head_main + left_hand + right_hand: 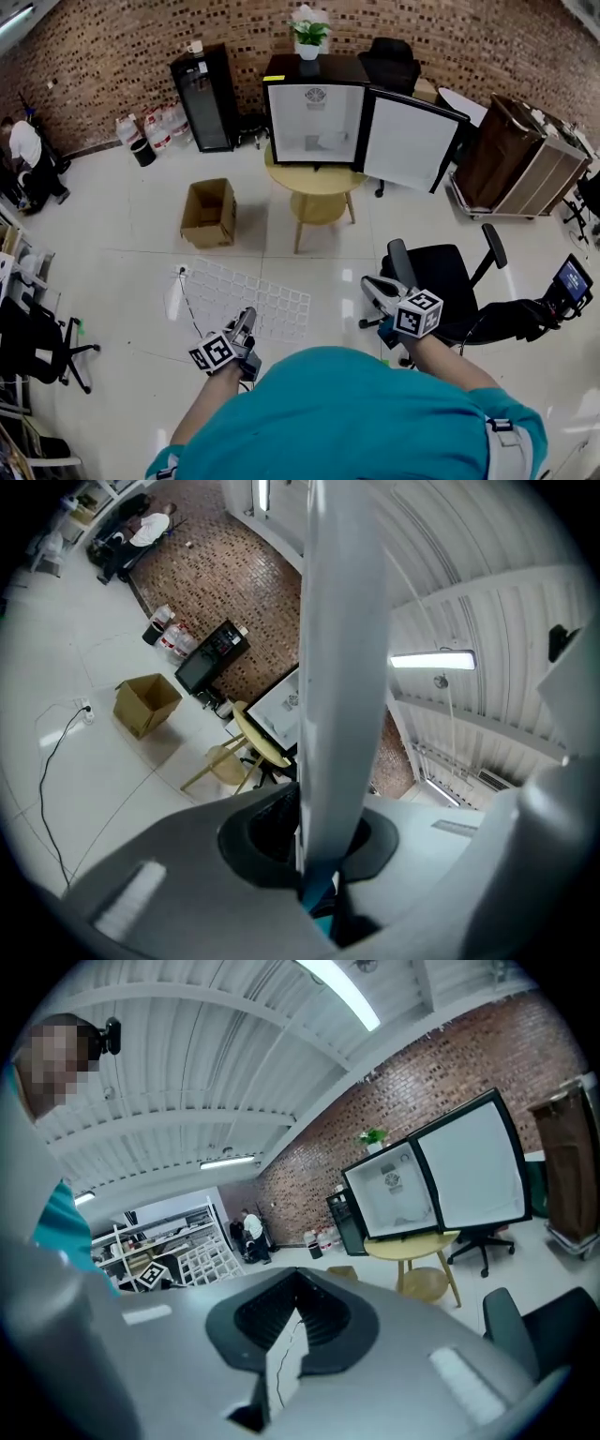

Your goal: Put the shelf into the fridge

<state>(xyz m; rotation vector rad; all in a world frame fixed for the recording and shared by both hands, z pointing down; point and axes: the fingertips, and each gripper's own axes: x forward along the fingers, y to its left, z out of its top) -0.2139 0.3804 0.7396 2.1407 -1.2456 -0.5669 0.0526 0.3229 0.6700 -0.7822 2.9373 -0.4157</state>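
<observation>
The white wire shelf (248, 300) hangs low over the floor in front of me, and its edge runs up through the left gripper view as a white bar (342, 667). My left gripper (247, 317) (323, 860) is shut on its near edge. My right gripper (375, 286) (291, 1340) is held to the right of the shelf, apart from it, jaws shut with nothing in them. The white fridge (314, 122) (394, 1190) stands on a round yellow table (314, 181) across the room, its door (411, 142) swung open to the right and its inside bare.
A cardboard box (209, 213) sits on the floor left of the table. A black office chair (441, 281) stands close at my right. A black cabinet (204, 98) and a wooden cart (511, 155) flank the fridge. A cable (187, 300) lies on the tiles.
</observation>
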